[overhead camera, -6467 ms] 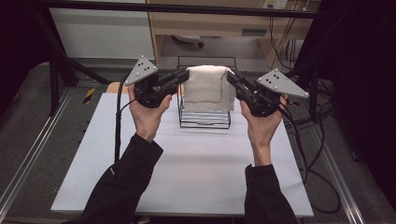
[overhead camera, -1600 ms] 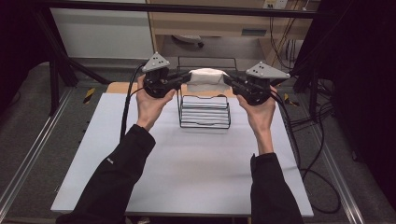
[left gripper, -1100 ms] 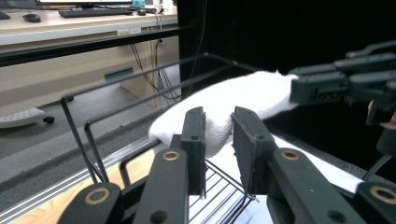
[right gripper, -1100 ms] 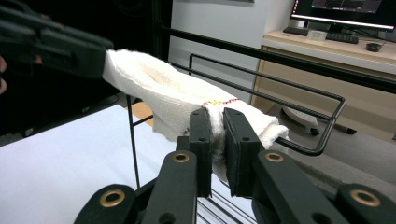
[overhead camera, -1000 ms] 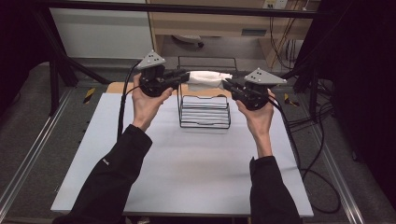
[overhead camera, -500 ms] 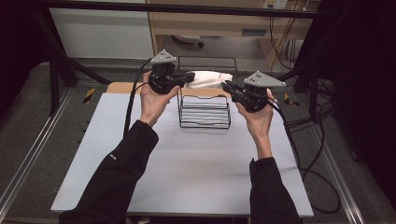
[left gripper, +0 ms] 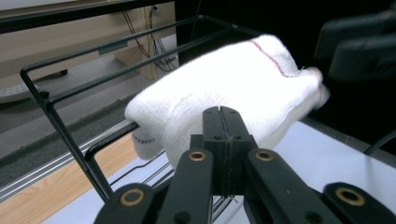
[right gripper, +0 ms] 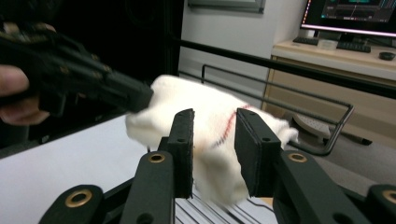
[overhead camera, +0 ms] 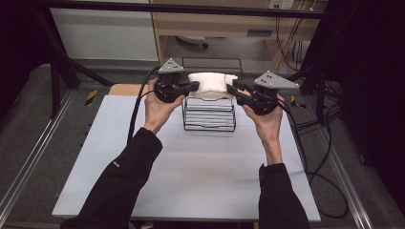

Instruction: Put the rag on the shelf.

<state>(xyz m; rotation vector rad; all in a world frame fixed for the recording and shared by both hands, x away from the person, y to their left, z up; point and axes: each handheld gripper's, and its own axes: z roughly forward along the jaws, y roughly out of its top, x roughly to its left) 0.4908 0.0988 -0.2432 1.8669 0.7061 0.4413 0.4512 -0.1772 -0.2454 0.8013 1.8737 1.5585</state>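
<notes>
Towel (overhead camera: 207,82) is draped on rack (overhead camera: 208,114); left gripper (left gripper: 222,122) is closed, whether it's pinching cloth is unclear; right gripper (right gripper: 214,135) is open, empty. Folds are best evened gently.

1. One white cloth (overhead camera: 210,82), bunched at the upper centre of the high view, over the far top of the rack.
2. One black wire rack (overhead camera: 209,114), centre of the high view, standing on the table.
3. One pale table top (overhead camera: 191,171), filling the lower middle of the high view.
4. Two grippers: the left gripper (overhead camera: 193,86) at centre left and the right gripper (overhead camera: 231,90) at centre right.
5. Two grey three-cornered plates, one on top of each gripper.
6. Two hands, one holding each gripper, with two dark sleeves entering from the bottom edge.
</notes>
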